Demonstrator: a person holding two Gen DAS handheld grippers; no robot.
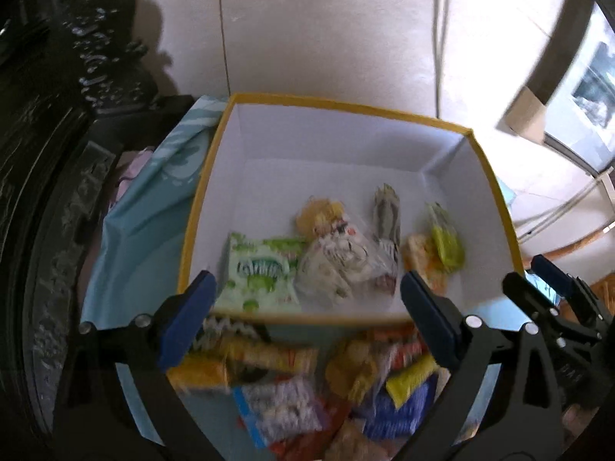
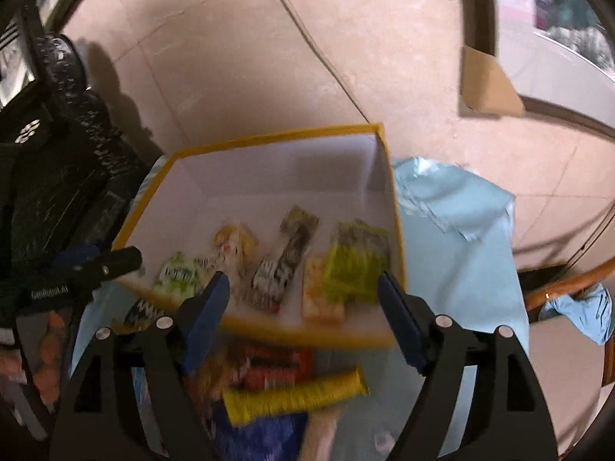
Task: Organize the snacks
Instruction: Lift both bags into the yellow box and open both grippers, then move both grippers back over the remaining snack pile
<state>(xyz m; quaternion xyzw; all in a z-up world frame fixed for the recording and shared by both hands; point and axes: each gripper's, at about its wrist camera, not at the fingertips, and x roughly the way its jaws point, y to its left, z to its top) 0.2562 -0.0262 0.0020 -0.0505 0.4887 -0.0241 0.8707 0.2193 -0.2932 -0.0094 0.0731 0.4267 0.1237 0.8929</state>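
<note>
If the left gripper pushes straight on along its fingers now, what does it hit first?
Probably the near wall of the yellow box, or the green-and-white packet just inside it. The left gripper is open and empty; depth is unclear.

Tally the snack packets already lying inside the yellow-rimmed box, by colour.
Inside the box:
Green-and-white packet: 1
Clear bag with pale contents: 1
Yellow packet: 1
Black-and-white packet: 1
Orange packet: 1
Lime-green packet: 1
Total: 6
</note>
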